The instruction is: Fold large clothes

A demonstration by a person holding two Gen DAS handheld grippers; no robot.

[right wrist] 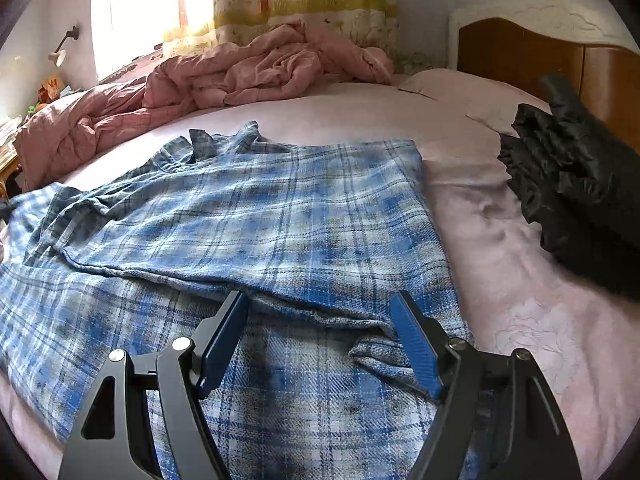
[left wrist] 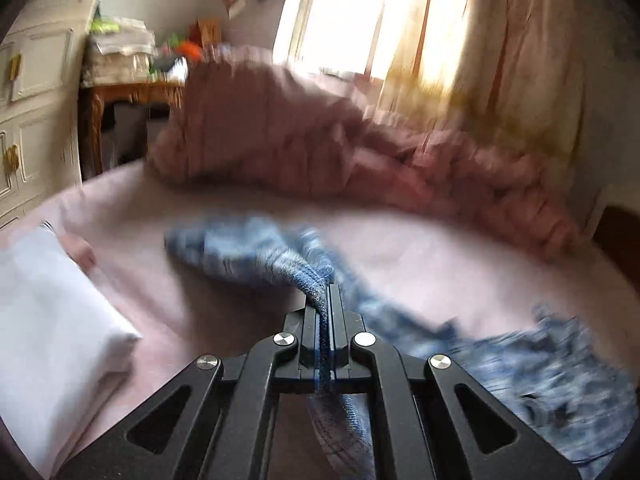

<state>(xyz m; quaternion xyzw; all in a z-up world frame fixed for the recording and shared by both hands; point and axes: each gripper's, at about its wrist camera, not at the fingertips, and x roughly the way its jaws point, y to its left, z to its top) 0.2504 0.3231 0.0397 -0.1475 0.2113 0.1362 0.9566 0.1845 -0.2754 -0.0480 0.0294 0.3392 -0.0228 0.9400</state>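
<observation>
A blue-and-white plaid shirt [right wrist: 280,216] lies spread over the pink bed sheet [right wrist: 500,248], partly folded over itself. In the left wrist view my left gripper [left wrist: 325,292] is shut on a bunched sleeve or edge of the plaid shirt [left wrist: 256,248], lifted a little off the sheet; this view is blurred by motion. My right gripper [right wrist: 322,306] stands open low over the shirt's near part. Its blue pads [right wrist: 416,340] straddle a raised fold of the fabric without pressing on it.
A folded white cloth [left wrist: 48,320] lies on the bed at the left. A crumpled pink quilt [right wrist: 240,72] fills the far side under the curtained window. A black garment [right wrist: 572,188] lies at the right by the wooden headboard [right wrist: 560,56]. A cluttered side table [left wrist: 132,88] stands beyond the bed.
</observation>
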